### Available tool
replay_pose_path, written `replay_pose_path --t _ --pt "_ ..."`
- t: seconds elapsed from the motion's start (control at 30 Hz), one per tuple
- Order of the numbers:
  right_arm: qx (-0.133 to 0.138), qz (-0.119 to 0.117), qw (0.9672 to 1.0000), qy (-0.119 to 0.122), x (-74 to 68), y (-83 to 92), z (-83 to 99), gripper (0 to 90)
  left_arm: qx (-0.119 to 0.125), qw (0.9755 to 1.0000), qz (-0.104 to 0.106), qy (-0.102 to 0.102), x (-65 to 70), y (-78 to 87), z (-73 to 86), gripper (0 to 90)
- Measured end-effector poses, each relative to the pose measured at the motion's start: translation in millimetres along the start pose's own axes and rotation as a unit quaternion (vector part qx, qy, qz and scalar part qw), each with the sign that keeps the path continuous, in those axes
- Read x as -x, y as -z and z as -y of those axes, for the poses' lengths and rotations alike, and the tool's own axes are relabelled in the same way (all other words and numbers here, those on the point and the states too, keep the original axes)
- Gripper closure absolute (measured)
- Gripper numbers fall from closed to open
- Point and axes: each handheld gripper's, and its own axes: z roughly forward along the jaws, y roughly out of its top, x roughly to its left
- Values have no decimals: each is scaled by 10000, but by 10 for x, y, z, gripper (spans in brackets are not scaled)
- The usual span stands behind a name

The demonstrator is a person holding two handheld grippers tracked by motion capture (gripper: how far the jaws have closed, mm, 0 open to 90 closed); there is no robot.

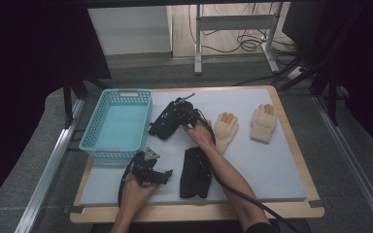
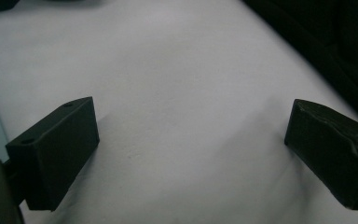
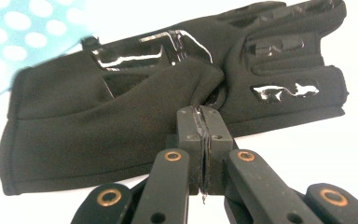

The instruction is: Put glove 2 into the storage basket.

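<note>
- Right gripper (image 3: 200,116): jaws pressed together, pinching a fold of the black glove (image 3: 121,116).
- That glove (image 1: 167,121) lies on the mat (image 1: 272,165), at 3 o'clock of the basket (image 1: 119,124), just beside it.
- Left gripper (image 2: 191,154): jaws spread, nothing between them, over bare mat at 6 o'clock of the basket.
- Second black glove (image 1: 195,172): at 3 o'clock of the left gripper.

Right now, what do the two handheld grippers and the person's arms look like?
Both grippers are black. The left gripper has blocky matte pads and a grey three-cornered plate on top. The right gripper has linkage arms with brass-coloured pivots. A black cable trails along the right forearm. Forearms bare.
</note>
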Motion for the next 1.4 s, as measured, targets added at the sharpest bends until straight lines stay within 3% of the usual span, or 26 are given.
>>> replay_pose_path --t 0.23,0.43,0.7,0.9,1.03,1.07,1.1,1.13,1.17,1.23,1.4 --pt "308 -262 9992 15 7 300 22 890 9 10000 -1 -1 1 -1 1 31" --pt "507 -318 9982 95 -9 592 44 892 7 10000 1 0 1 0 1 31" --pt "816 -440 9956 150 -29 1097 63 893 15 10000 -3 -9 0 -2 2 31" --pt "739 -295 9963 337 -76 1329 189 891 11 10000 -7 -12 0 -1 1 32" --pt "580 -233 9978 236 24 1233 302 887 6 10000 -10 -13 1 0 1 32" --pt "498 -142 9985 184 94 1133 376 776 9 10000 -9 -13 1 -1 1 31" --pt "498 -142 9985 184 94 1133 376 776 8 10000 -7 -12 0 -1 1 31" --pt "366 -101 9993 48 175 1006 452 697 2 10000 -6 -9 0 0 1 32" --pt "366 -101 9993 48 175 1006 452 697 2 10000 -5 -7 0 0 1 32" --pt "268 -98 9994 -184 262 832 563 609 1 10000 -7 -11 0 1 0 31" --pt "32 107 9998 -161 297 645 674 563 7 10000 -9 -11 1 0 1 32"
